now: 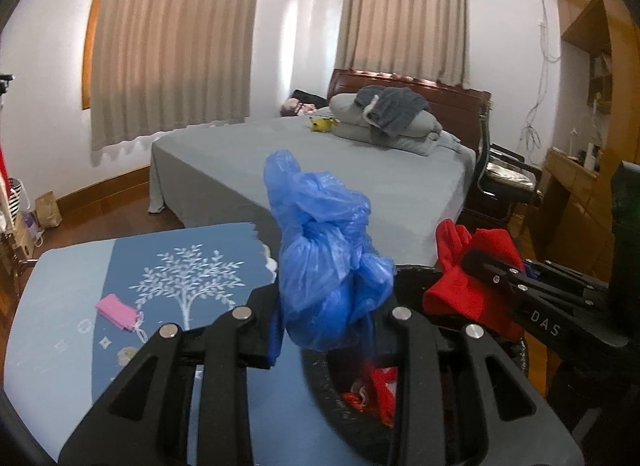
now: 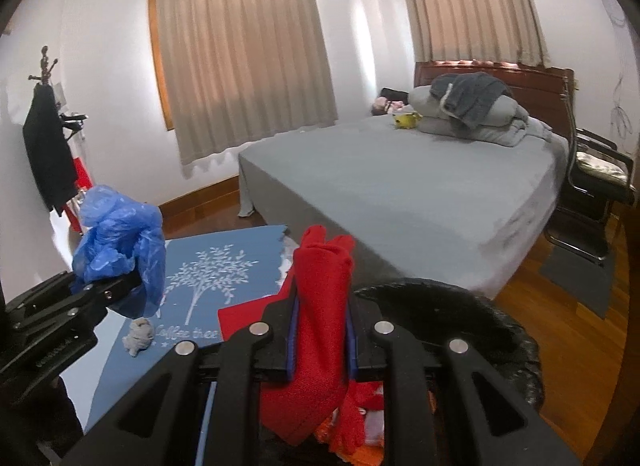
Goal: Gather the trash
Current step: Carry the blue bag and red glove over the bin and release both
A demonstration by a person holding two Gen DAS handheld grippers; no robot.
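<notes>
My left gripper [image 1: 332, 302] is shut on a crumpled blue plastic bag [image 1: 324, 250], held above the table edge beside the bin. It also shows in the right wrist view [image 2: 120, 250]. My right gripper [image 2: 320, 330] is shut on a red cloth [image 2: 316, 322], held over the open black-lined trash bin [image 2: 460, 314]. The red cloth also shows in the left wrist view [image 1: 472, 278]. Red and orange trash lies inside the bin [image 1: 376, 390]. A pink folded piece [image 1: 116, 312] and a grey crumpled wad [image 2: 138, 336] lie on the blue table [image 1: 60, 330].
A grey bed [image 2: 400, 193] with folded bedding stands behind the table. A black chair [image 2: 600, 181] stands at the right on the wooden floor. A coat rack [image 2: 48, 137] with dark clothes stands at the left wall.
</notes>
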